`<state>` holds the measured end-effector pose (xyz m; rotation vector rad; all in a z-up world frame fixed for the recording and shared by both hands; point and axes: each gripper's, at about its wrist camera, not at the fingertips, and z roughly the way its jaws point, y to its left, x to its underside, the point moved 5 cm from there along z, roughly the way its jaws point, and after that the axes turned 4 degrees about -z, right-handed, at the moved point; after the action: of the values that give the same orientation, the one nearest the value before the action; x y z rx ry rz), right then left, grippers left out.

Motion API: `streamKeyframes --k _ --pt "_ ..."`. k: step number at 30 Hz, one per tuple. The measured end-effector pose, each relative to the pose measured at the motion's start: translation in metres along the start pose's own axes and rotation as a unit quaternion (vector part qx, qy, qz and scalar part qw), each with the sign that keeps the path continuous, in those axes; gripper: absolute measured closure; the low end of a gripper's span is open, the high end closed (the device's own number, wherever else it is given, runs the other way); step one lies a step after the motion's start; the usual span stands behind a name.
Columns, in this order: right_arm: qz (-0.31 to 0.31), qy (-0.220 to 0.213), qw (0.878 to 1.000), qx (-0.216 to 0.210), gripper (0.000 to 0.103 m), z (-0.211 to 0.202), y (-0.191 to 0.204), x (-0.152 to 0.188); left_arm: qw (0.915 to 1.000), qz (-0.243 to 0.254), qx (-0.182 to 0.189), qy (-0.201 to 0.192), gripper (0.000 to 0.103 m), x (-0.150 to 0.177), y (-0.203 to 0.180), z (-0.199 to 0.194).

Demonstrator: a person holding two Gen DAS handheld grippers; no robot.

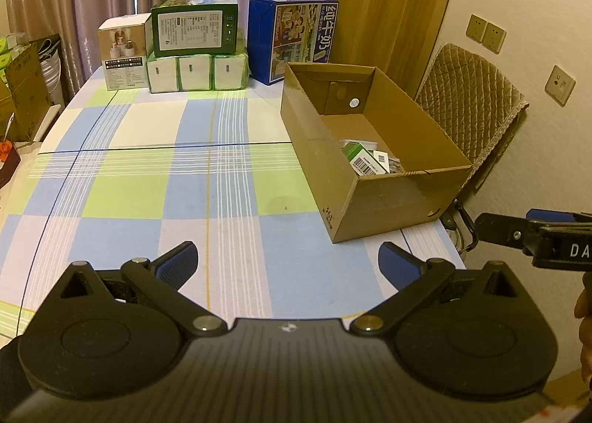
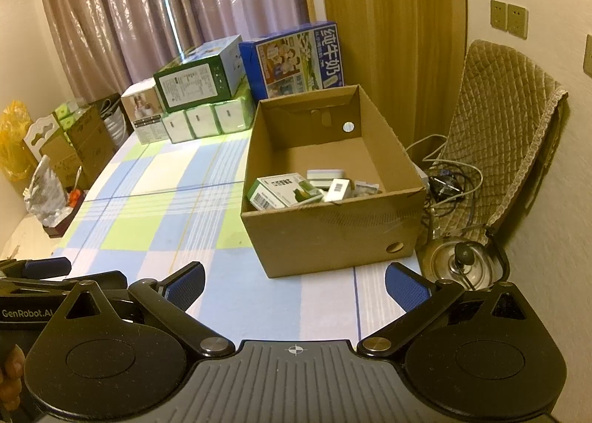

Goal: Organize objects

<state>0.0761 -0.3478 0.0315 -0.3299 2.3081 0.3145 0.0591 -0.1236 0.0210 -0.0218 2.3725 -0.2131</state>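
I hold both claws low over the near edge of the table (image 1: pixel 155 178), which wears a checked cloth of blue, green and white. My left claw (image 1: pixel 286 264) is spread wide, its blue pads far apart with nothing between them, only bare cloth below. My right claw (image 2: pixel 294 284) is spread just as wide and carries nothing either; it hangs at the near right corner of the table, just beside the left one, whose tip shows at the left rim of the right wrist view. The open cardboard box (image 2: pixel 333 230) stands along the right edge of the table, ahead of both claws. Inside it, against the near wall, lie several small packages: a green-and-white carton (image 2: pixel 283 191) lying flat, and beside it a few white boxes with barcodes (image 2: pixel 338 189), touching one another in a loose heap. The far half of the box floor is bare. At the far edge of the table stand a blue milk carton case (image 1: pixel 296 36), a green box (image 1: pixel 194 25) resting on a pack of tissues (image 1: pixel 198 71), and a white product box (image 1: pixel 124 51) to the left of them. Off the right edge, a chair with a quilted cover (image 2: pixel 507 119) and a kettle (image 2: pixel 462 262) sit below table level.
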Motion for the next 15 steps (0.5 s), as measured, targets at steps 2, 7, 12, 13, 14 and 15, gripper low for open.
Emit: streamKeyframes --k 2,7,12,13,14,15 --pt "-0.001 0.001 1.0 0.0 0.002 0.0006 -0.0001 0.0004 1.0 0.0 0.0 0.0 0.001 0.0 0.0001 0.0001" --pt "-0.001 0.001 1.0 0.0 0.002 0.0017 0.0002 0.0007 1.0 0.0 0.002 0.001 0.001 0.0008 -0.0015 0.0011" --pt "-0.003 0.003 1.0 0.002 0.002 0.0039 -0.0008 0.0031 1.0 -0.001 0.003 0.002 0.001 0.0007 -0.0024 0.0015" --pt "-0.002 0.003 1.0 0.001 0.002 0.004 -0.0009 0.0032 1.0 -0.001 0.002 0.001 0.001 0.0007 -0.0024 0.0015" --pt "-0.003 0.003 1.0 0.001 0.002 0.0039 -0.0006 0.003 1.0 -0.001 0.003 0.001 0.001 0.0007 -0.0025 0.0017" --pt "-0.003 0.003 1.0 0.001 0.002 0.0042 -0.0008 0.0033 1.0 -0.002 0.003 0.001 0.001 0.0008 -0.0027 0.0018"
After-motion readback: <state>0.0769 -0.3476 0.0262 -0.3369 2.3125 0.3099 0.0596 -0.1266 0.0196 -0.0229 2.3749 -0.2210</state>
